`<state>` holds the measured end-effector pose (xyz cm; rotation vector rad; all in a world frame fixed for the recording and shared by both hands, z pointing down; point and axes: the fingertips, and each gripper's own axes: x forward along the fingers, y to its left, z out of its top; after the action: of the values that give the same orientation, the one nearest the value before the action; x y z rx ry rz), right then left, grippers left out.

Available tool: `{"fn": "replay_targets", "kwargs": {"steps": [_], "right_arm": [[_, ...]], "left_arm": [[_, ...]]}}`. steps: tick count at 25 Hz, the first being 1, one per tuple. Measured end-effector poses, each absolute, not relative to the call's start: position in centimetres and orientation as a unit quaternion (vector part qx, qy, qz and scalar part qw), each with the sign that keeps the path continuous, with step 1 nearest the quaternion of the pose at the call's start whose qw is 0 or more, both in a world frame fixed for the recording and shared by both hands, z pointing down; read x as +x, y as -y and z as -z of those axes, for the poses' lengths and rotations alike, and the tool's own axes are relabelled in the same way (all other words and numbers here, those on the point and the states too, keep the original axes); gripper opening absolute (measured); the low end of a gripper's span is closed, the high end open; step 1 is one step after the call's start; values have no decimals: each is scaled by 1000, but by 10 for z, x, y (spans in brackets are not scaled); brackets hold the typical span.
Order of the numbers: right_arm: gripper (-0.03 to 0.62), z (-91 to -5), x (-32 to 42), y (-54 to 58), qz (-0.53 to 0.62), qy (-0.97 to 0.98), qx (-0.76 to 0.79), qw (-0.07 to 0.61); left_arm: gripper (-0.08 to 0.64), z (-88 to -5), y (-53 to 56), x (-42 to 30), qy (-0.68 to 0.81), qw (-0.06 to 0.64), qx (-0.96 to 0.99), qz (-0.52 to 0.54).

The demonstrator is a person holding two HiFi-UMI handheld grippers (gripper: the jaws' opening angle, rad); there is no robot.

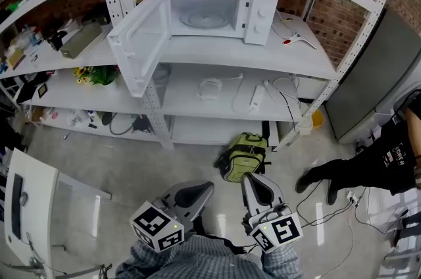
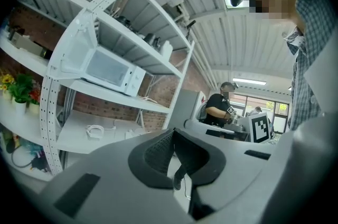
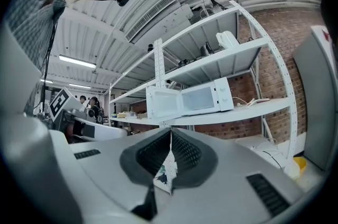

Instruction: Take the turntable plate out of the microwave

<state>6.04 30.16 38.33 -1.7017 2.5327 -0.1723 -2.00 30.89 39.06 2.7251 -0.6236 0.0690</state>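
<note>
A white microwave (image 1: pixel 220 8) stands on the middle shelf with its door (image 1: pixel 139 41) swung wide open to the left. Inside it, the round glass turntable plate (image 1: pixel 205 20) lies flat on the floor of the cavity. My left gripper (image 1: pixel 195 191) and right gripper (image 1: pixel 255 184) are low in the head view, side by side and far short of the shelf. Both are shut with nothing between the jaws. The microwave (image 2: pixel 108 70) is distant in the left gripper view, beyond the left gripper (image 2: pixel 173 136). In the right gripper view, the microwave (image 3: pixel 199 98) shows above the right gripper (image 3: pixel 170 136).
A green backpack (image 1: pixel 245 154) lies on the floor before the rack. A person in black (image 1: pixel 375 162) crouches at the right beside a grey cabinet (image 1: pixel 375 74). Cables (image 1: pixel 214 87) lie on the lower shelf. A white appliance (image 1: pixel 26 205) stands at the left, with flowers (image 1: pixel 95 76) above.
</note>
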Motion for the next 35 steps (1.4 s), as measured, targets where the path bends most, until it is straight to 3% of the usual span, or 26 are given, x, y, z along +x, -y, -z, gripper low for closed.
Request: {"fn": "replay_targets", "kwargs": {"steps": [9,23,35], "right_arm": [[18,-394,65,-231,55,-824,-562,35],[18,-365,54,-20,22,-812,-582,16],[18,-367,58,85,17,-822,-569,-5]], "left_arm": [[9,-403,-229,-18,224,172,959,-22],[9,-369,-18,-17,216,116,969,-10],[9,-366,80,-7,230,117,966,3]]}}
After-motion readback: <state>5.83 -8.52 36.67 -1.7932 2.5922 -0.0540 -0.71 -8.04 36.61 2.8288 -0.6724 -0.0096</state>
